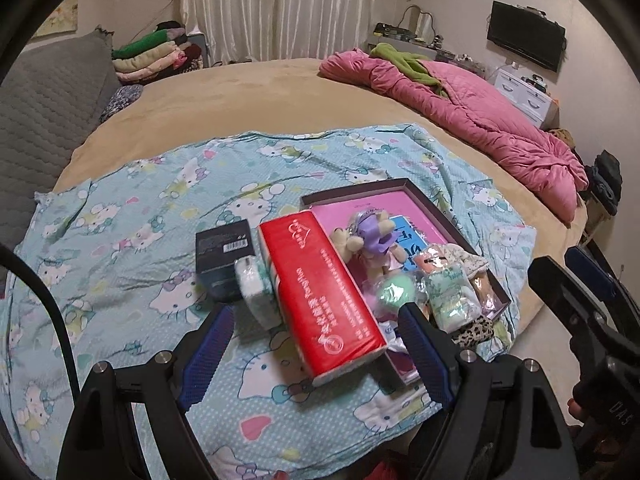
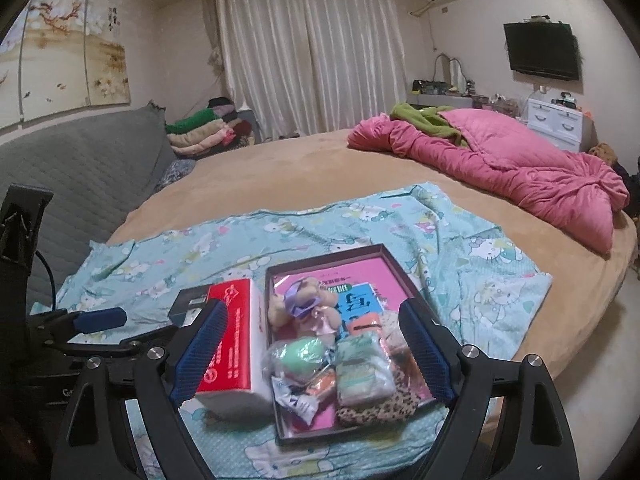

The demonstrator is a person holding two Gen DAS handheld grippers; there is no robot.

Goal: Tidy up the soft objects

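A shallow dark box point(image 1: 452, 229) point(image 2: 400, 268) with a pink lining lies on the Hello Kitty sheet. In it are a small plush doll with a purple bow point(image 1: 370, 240) point(image 2: 298, 304), a green soft ball in plastic point(image 1: 394, 292) point(image 2: 300, 358), a mint tissue pack point(image 1: 450, 294) point(image 2: 362, 366) and a leopard-print pouch point(image 1: 474, 330) point(image 2: 376, 412). A red tissue pack point(image 1: 320, 292) point(image 2: 232, 344) leans against the box's left side. My left gripper point(image 1: 316, 356) is open around the red pack's near end. My right gripper point(image 2: 312, 352) is open above the box's near end.
A black box point(image 1: 224, 258) point(image 2: 190, 306) and a small mint tissue pack point(image 1: 256, 288) lie left of the red pack. A pink quilt point(image 1: 472, 112) point(image 2: 500, 164) lies at the bed's far right. A grey sofa point(image 2: 80, 168) stands to the left.
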